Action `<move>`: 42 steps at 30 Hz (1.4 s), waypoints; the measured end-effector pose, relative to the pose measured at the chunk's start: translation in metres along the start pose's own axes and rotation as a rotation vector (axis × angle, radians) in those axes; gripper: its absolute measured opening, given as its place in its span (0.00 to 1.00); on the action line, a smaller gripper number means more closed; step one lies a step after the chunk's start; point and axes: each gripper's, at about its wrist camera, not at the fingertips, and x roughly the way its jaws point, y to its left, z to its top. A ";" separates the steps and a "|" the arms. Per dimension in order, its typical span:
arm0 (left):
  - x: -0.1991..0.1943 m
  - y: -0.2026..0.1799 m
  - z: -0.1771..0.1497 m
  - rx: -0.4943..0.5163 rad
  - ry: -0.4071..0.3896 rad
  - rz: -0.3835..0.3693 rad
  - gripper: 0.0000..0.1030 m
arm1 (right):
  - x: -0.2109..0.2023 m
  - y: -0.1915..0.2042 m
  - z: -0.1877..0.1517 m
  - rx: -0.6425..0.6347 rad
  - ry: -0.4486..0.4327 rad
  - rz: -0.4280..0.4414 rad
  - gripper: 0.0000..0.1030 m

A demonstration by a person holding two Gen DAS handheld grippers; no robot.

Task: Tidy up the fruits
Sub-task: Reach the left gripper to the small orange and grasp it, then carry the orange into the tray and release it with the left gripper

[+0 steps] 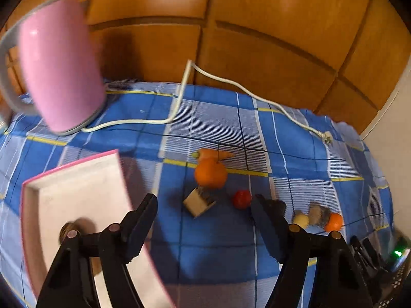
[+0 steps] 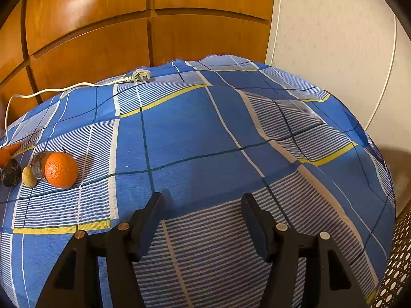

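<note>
Blue checked cloth (image 1: 205,118) covers the desk, wood panel wall (image 1: 257,25) behind. Pink kettle (image 1: 61,64) sits upper left in the left wrist view, blurred, its white cord (image 1: 179,89) running right to a plug (image 2: 140,76). White tray with pink rim (image 1: 84,195) lies lower left, something round and brownish in it, partly hidden. Centre: big orange (image 1: 210,173) touching a carrot (image 1: 213,154) behind it, wooden block (image 1: 199,201) just below, small red fruit (image 1: 242,199) to the right. Right side: small orange (image 2: 61,170) next to a pale nut (image 2: 29,177) and dark pieces. Left gripper (image 1: 205,210) has jaws apart, nothing between, over bare cloth. Right gripper (image 2: 203,205) likewise has jaws apart and empty, fruits well off at left of its frame.
</note>
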 end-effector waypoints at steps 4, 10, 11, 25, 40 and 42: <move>0.030 -0.010 0.015 0.030 0.042 0.000 0.73 | 0.000 0.000 0.000 0.000 0.000 0.000 0.62; 0.069 -0.015 0.025 0.049 0.110 0.036 0.61 | 0.000 0.000 0.000 0.000 -0.001 0.000 0.62; 0.075 -0.015 0.025 0.054 0.119 0.046 0.56 | 0.000 0.000 0.000 0.000 -0.001 0.000 0.62; 0.019 0.007 0.009 -0.096 0.003 -0.108 0.38 | 0.000 -0.001 0.000 -0.003 -0.002 -0.002 0.62; -0.075 0.149 -0.044 -0.397 -0.148 0.043 0.38 | 0.000 -0.001 0.000 -0.003 -0.006 -0.002 0.62; -0.072 0.166 -0.055 -0.429 -0.135 0.071 0.38 | 0.000 -0.001 0.000 -0.003 -0.007 -0.001 0.62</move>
